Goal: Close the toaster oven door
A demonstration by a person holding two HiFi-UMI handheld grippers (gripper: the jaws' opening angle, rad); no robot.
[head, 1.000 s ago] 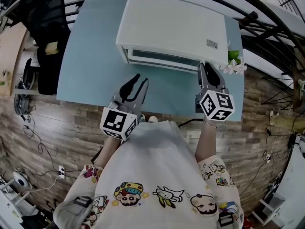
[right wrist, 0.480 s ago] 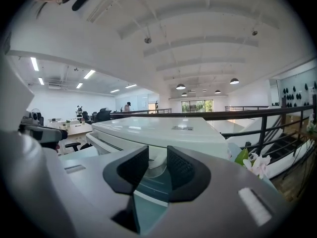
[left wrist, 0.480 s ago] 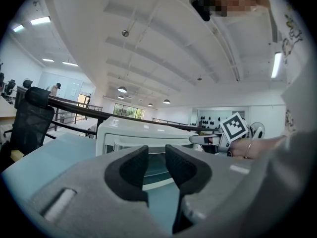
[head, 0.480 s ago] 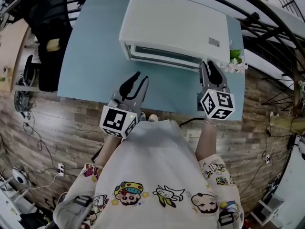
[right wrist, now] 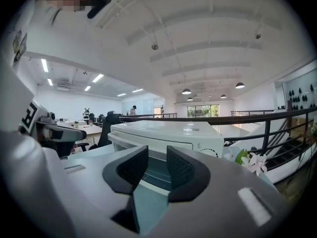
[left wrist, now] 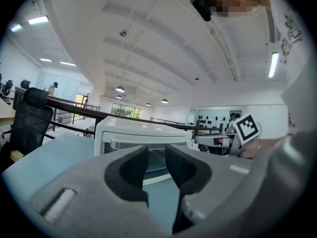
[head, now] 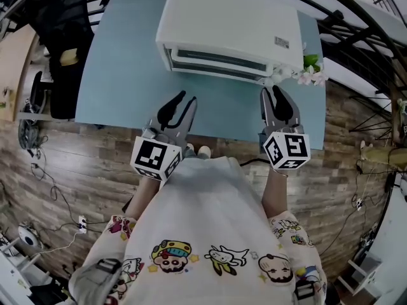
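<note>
Facing boxy white toaster oven [head: 229, 33]: left gripper [head: 186, 98] spread, empty; right gripper [head: 272, 91] just opening, empty, ribbed pads [right wrist: 132, 166].

Wood-plank floor [head: 82, 170] below me with loose cables [head: 39, 164], black chair [head: 63, 94] far left of my pale blue worktop [head: 121, 75], black railing [right wrist: 277, 115] far side, white ceiling [right wrist: 198, 33], round lamps [right wrist: 186, 91].

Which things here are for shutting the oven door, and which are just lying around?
For the job:
- oven
- its door
- left gripper, open and empty
- right gripper, jaws have just been opening, nothing between them

Just lying about:
- flowers
- chair
</note>
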